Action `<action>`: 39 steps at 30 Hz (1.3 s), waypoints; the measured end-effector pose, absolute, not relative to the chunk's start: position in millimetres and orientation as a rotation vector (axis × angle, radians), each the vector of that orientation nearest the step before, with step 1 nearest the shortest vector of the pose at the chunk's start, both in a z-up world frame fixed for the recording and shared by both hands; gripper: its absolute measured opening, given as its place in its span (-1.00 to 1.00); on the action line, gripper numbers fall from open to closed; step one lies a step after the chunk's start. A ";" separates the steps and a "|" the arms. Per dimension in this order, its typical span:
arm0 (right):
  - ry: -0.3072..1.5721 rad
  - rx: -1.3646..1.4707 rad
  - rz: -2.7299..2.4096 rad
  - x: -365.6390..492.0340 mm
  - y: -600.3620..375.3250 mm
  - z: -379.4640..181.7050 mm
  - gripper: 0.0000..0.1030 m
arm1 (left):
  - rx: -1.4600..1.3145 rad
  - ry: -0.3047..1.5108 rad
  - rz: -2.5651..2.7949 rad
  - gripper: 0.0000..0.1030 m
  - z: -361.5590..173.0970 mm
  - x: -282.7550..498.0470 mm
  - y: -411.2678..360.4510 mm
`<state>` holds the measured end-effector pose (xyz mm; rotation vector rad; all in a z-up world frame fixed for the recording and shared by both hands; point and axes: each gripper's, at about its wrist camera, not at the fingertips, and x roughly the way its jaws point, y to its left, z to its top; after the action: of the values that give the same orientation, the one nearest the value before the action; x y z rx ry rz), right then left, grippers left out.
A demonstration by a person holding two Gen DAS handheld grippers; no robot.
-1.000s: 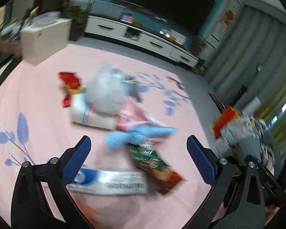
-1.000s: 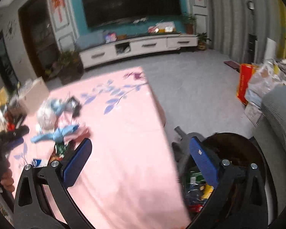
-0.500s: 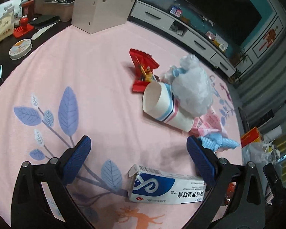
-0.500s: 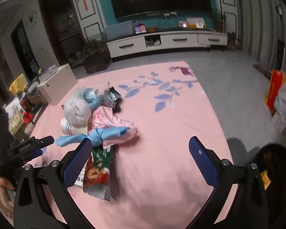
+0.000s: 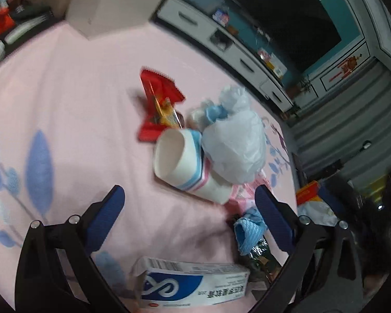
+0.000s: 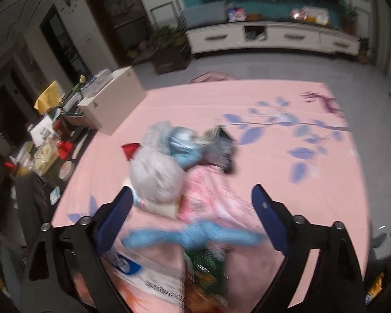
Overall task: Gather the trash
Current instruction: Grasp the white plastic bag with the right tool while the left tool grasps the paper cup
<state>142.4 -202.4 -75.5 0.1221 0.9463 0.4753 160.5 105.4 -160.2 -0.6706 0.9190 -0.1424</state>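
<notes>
In the left wrist view, the left gripper (image 5: 187,206) hangs over the pink cloth (image 5: 65,99) with jaws wide apart and nothing between them. The trash is heaped toward the cloth's far right side: a paper cup (image 5: 185,164) on its side, a white plastic bag (image 5: 234,143) leaning on it, a red wrapper (image 5: 156,101) behind. A toothpaste box (image 5: 193,284) lies at the near edge, just below the jaws.

In the right wrist view, the right gripper (image 6: 190,208) has just been closing a little but its jaws are still apart, with a blue rag (image 6: 193,234) lying between them, untouched. This view is blurred, so a grab could miss. The pile is tangled; pulling the rag might drag the pink wrapper (image 6: 208,195) or roll the cup away.
</notes>
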 end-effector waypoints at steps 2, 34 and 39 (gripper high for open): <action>0.989 0.117 0.503 158.7 -182.1 -80.4 0.68 | -0.704 0.915 -0.170 0.84 -162.7 165.5 108.8; 1.015 0.156 0.601 138.2 -178.5 -76.3 -0.37 | -0.724 0.909 -0.175 -0.07 -141.5 172.3 101.9; 0.957 0.208 0.609 121.5 -200.6 -52.7 -0.37 | -0.682 0.843 -0.208 -0.07 -113.5 154.7 95.5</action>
<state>121.5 -200.6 -52.7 0.2081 0.9572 0.6094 154.7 95.5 -113.5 -0.6818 0.8433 -0.2078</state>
